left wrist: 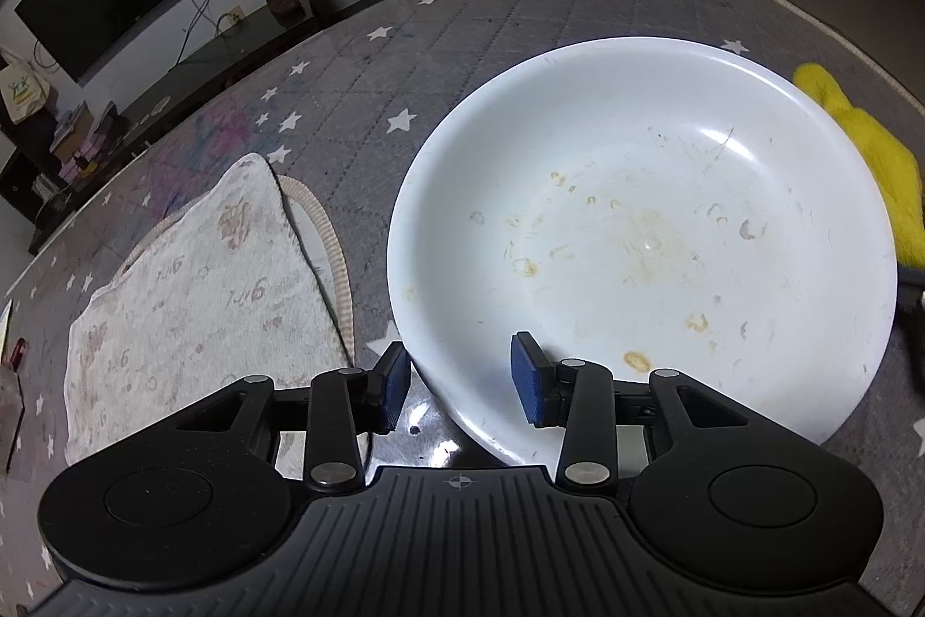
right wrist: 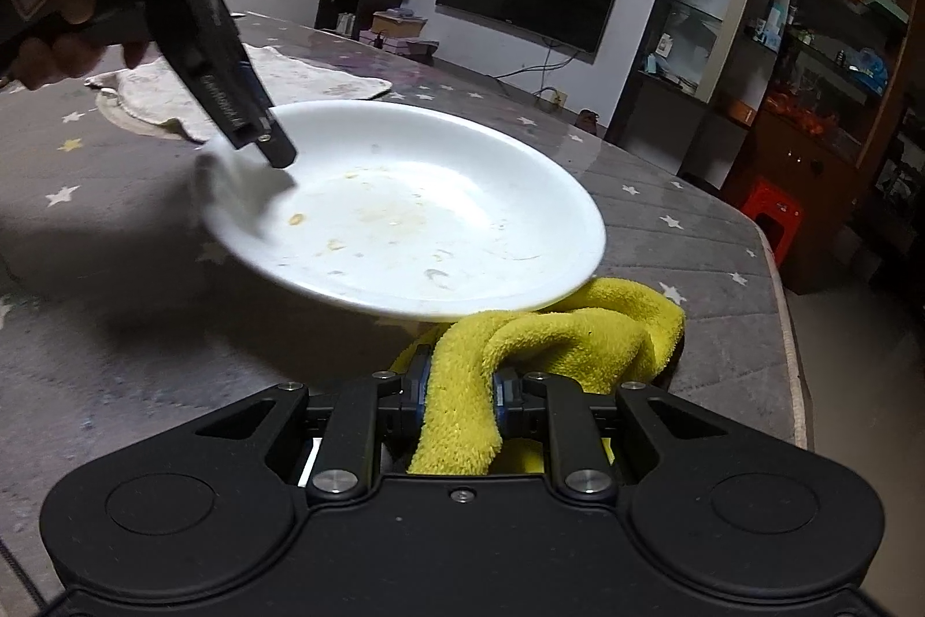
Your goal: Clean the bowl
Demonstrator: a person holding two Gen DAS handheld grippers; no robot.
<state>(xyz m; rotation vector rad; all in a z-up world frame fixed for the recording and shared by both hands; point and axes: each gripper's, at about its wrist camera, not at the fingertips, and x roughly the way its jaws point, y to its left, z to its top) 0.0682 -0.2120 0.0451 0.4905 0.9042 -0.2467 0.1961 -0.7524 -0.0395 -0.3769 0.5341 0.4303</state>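
A white bowl [left wrist: 642, 235] with food stains sits between the left gripper [left wrist: 462, 388], fingers spread astride its rim, and the right gripper [right wrist: 459, 400], clamped on a yellow cloth [right wrist: 555, 333].

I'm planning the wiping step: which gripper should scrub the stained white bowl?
Right. The right gripper is already shut on the yellow terry cloth beside the shallow white bowl; the left gripper is open, straddling its rim.

White bowl [left wrist: 653, 189], wide and shallow, tilted up off the grey starred cover, inside smeared with dried yellowish-brown food spots; yellow cloth [right wrist: 555, 345] bunched just under its lower rim
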